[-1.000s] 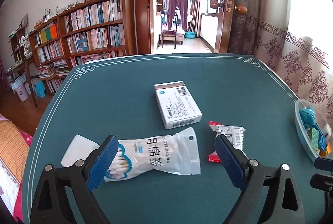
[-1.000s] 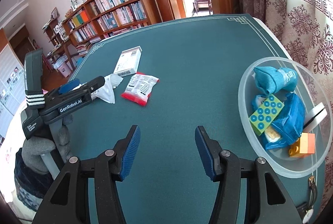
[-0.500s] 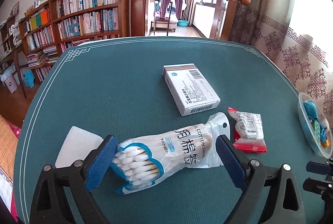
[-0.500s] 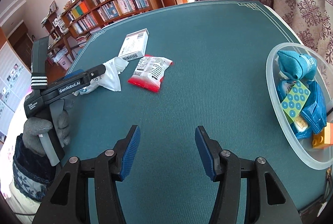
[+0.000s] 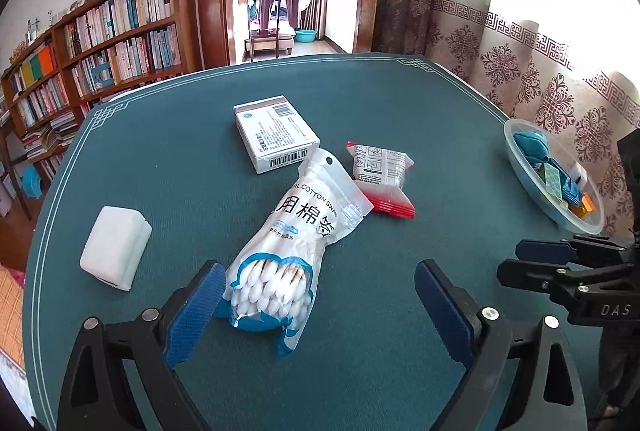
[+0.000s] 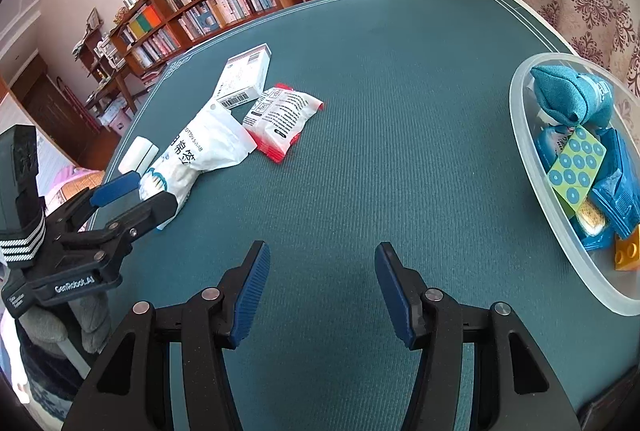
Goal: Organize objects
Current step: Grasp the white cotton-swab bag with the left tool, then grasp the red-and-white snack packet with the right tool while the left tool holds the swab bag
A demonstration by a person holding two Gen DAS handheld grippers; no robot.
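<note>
A clear bag of cotton swabs [image 5: 296, 243] lies on the teal table, its swab end between the fingers of my left gripper [image 5: 320, 271]. That gripper is open, and its left pad sits right beside the bag; contact cannot be told. Beyond the bag lie a white barcoded box [image 5: 276, 137] and a red-and-white packet [image 5: 380, 175]. A white block [image 5: 116, 251] rests to the left. My right gripper [image 6: 320, 255] hovers open over bare table with nothing between its fingers. In its view, the left gripper [image 6: 140, 197] and the bag [image 6: 204, 147] are at the left.
A clear plastic bowl [image 6: 520, 135] holding blue pouches, a dotted card and an orange brick stands at the table's right edge, near a patterned curtain. Bookshelves and an open doorway lie beyond the far edge. A gloved hand holds the left gripper.
My left gripper has swung around and come lower over the cotton swab bag, which now lies lengthwise between its fingers instead of across. The right gripper has sunk slightly. Both stay open.
</note>
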